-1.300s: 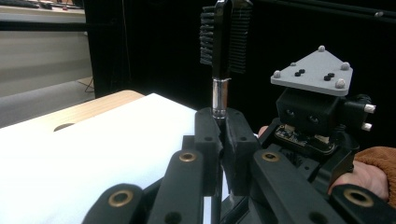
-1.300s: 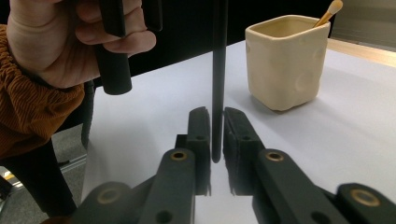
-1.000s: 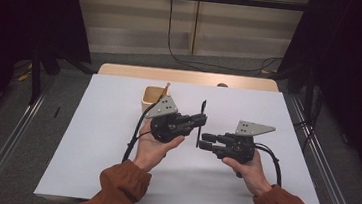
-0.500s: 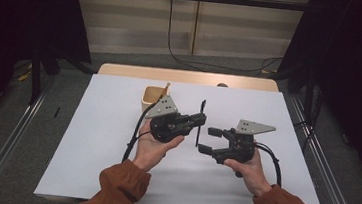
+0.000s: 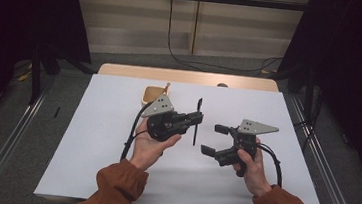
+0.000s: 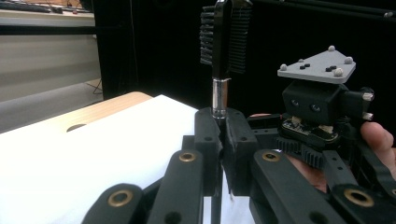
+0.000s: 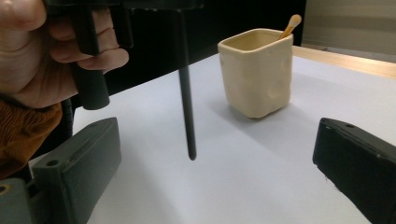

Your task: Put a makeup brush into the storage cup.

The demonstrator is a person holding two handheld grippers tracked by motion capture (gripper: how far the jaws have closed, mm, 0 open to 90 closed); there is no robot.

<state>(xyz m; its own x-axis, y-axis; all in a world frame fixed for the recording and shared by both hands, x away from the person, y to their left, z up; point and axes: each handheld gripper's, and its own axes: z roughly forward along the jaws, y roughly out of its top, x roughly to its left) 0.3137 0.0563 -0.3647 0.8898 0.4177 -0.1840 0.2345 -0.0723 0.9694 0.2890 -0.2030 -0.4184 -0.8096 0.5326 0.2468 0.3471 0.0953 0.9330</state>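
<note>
Between my left claw's point(image 5: 198, 119) jaws sits a slim black brush point(image 6: 223, 37), clamped tight at its shiny metal ferrule, bristle head sticking out past the tips and the thin handle running back the other way (in the high view it reads as a dark stick crossing the claw, held up off the sheet). My left hand point(image 5: 150, 147) grips the claw body from below, approx. mid-table.

My right claw point(image 5: 215, 139) is just beside it, jaws wide apart w/ nothing between them; they've just been opening. From the right gripper view the brush's handle end point(image 7: 187, 112) hangs down between the two pads without touching either, tip clear of the surface. My right hand point(image 5: 251, 164) holds that claw low over the sheet.

Farther out, near the back-left of the white sheet point(image 5: 104, 150), stands a cream square cup point(image 7: 256, 70) w/ dimpled sides, a wooden stick point(image 7: 290, 24) leaning out of it. It's well apart from the brush. White sheet covers the wooden table point(image 5: 122, 70), whose far edge shows bare.
</note>
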